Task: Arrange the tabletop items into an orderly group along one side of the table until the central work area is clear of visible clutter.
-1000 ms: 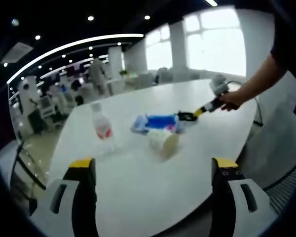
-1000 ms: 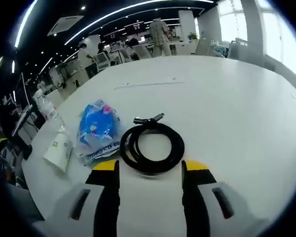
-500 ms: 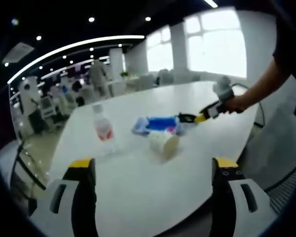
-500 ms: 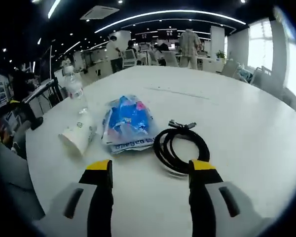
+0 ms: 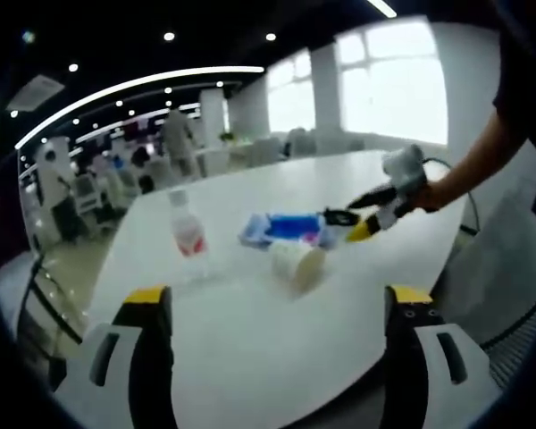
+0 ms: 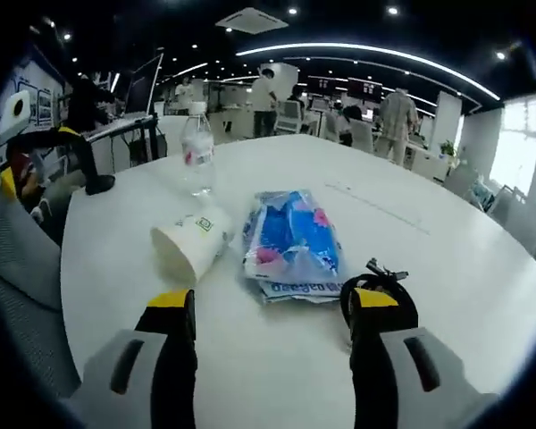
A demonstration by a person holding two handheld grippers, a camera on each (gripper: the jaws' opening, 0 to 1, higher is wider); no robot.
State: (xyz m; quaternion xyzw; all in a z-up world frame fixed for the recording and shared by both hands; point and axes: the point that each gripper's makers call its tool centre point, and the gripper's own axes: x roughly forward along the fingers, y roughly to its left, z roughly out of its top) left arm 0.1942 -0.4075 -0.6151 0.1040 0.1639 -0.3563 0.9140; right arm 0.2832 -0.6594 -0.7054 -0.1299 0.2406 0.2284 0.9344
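Centrally ahead of both jaw pairs lies the white table point(image 6: 482, 268). Largest item on it, the blue snack bag point(image 6: 292, 239), sits just beyond and between the right gripper's point(image 6: 274, 311) spread, empty jaws. Left of that bag lies the tipped paper cup point(image 6: 189, 247); the water bottle point(image 6: 196, 148) stands upright farther off. Black coiled cable point(image 6: 378, 288) sits at the right jaw's tip, contact unclear. Left gripper point(image 5: 272, 307): jaws apart, holding nothing, well short of the items.
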